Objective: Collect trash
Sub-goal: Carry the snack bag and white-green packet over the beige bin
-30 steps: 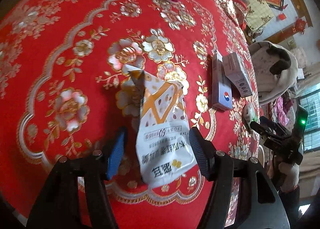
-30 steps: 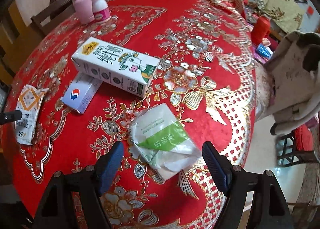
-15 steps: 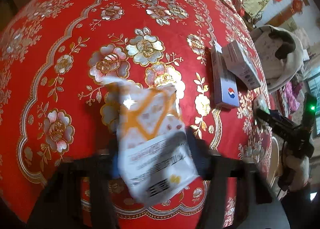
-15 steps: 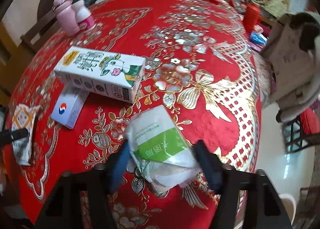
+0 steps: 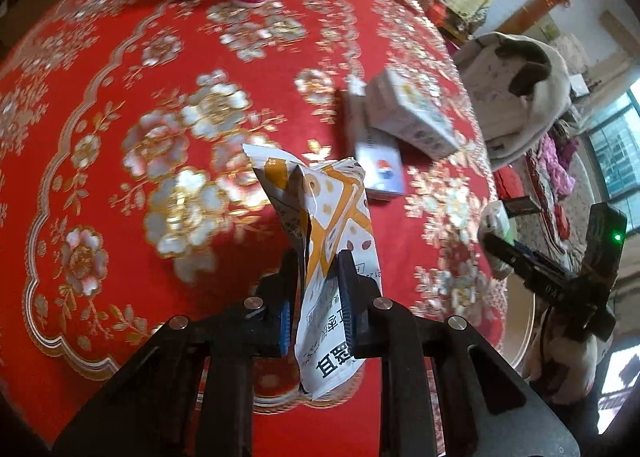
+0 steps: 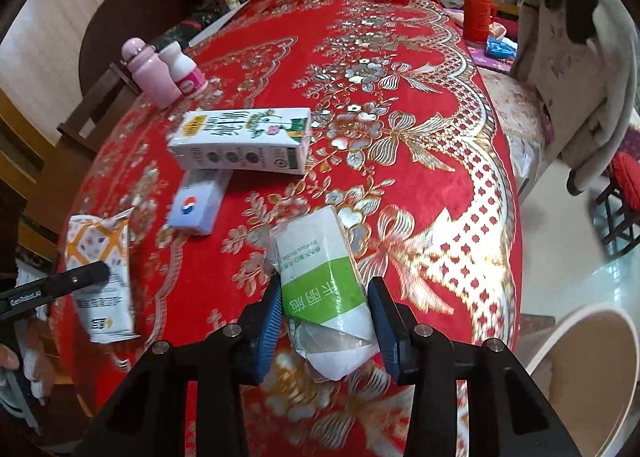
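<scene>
Grippers closing: left gripper [image 5: 318, 277] pinches orange wrapper [image 5: 328, 225], right gripper [image 6: 324, 303] squeezes tissue pack [image 6: 320, 277].

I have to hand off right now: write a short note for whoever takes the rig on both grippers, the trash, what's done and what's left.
Left gripper: jaws closing on the orange-and-white snack wrapper.
Right gripper: jaws closing on the green-and-white tissue pack.
Done: both pieces gripped.
Left: white milk carton and small blue-and-white box lie on the red tablecloth. Both held pieces still need dropping in a bin.
</scene>
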{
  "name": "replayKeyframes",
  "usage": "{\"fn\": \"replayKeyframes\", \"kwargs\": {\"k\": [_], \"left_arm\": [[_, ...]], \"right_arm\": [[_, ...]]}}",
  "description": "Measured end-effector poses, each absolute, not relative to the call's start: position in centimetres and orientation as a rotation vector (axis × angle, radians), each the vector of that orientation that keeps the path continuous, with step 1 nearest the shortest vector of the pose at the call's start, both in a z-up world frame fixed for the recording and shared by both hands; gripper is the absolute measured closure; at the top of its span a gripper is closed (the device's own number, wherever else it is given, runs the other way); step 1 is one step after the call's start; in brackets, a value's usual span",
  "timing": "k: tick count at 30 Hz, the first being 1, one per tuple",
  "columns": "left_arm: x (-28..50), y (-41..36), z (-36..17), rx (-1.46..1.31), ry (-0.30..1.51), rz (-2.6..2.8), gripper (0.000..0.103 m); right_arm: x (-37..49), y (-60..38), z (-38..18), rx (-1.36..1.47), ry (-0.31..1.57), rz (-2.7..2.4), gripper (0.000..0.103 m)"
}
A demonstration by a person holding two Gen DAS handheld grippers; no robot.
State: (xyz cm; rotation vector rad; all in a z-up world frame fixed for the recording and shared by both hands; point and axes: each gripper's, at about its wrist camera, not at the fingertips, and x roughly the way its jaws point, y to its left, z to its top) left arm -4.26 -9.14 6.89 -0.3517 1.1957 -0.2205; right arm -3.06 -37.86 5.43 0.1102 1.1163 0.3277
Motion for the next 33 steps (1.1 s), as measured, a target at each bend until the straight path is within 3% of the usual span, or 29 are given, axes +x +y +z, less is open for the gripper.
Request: {"fn": "replayKeyframes", "kwargs": {"k": [33], "left_arm": [[-5.7, -28.6, 9.5, -0.092, 1.195, -0.592, 0.086]], "right_arm": [[-13.9, -51.1, 8.2, 0.322, 1.027, 0.03, 0.062]]}}
